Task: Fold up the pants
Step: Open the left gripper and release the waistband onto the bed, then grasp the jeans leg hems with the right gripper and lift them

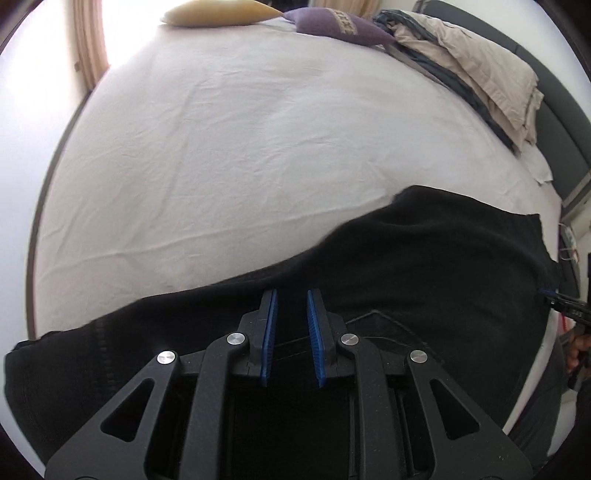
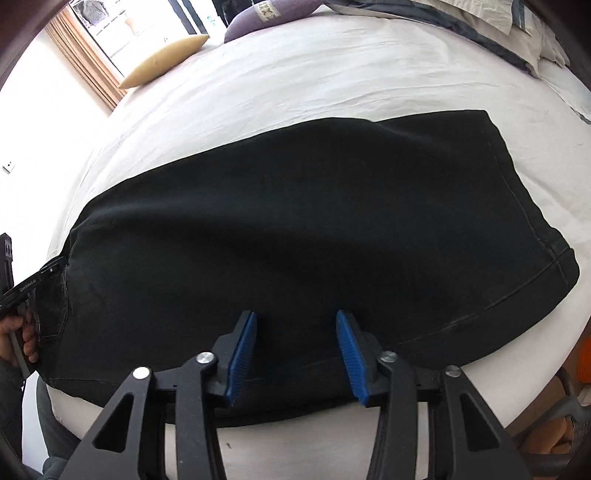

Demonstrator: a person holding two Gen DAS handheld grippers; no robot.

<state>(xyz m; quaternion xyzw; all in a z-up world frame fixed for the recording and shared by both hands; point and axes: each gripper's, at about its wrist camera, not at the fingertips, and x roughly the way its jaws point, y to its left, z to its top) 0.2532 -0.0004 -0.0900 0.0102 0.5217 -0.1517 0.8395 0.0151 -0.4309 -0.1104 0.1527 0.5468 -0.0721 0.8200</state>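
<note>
Left fingers: our left gripper (image 1: 291,295) stands with its blue ribbed fingers (image 1: 268,332) parted by a narrow gap, nothing between them.
Right fingers: our right gripper (image 2: 295,316) has its blue ribbed fingers (image 2: 243,354) spread wide, clasping nothing.
Under the fingers: both pairs hover over the black denim pants (image 2: 295,221); we cannot tell whether the tips touch the cloth.
Pants: they lie flat on the bed as a long folded band, near its closest edge. Below the left fingers we see a stitched back pocket (image 1: 388,332). To the right of the right fingers the hem (image 2: 561,266) curves round, seam lines showing.
Across the pants: from each camera we see the other gripper at the far end of the garment, at the cloth's edge; whether it touches is unclear.
Bed: a white wrinkled bed sheet (image 1: 240,147) spreads beyond the fingers.
Far beyond the fingers: a yellow pointed cushion (image 1: 218,13) and a purple patterned cushion (image 1: 340,24) sit at the far side, and a pile of beige and dark folded bedding (image 1: 472,70) lies to the far right.
</note>
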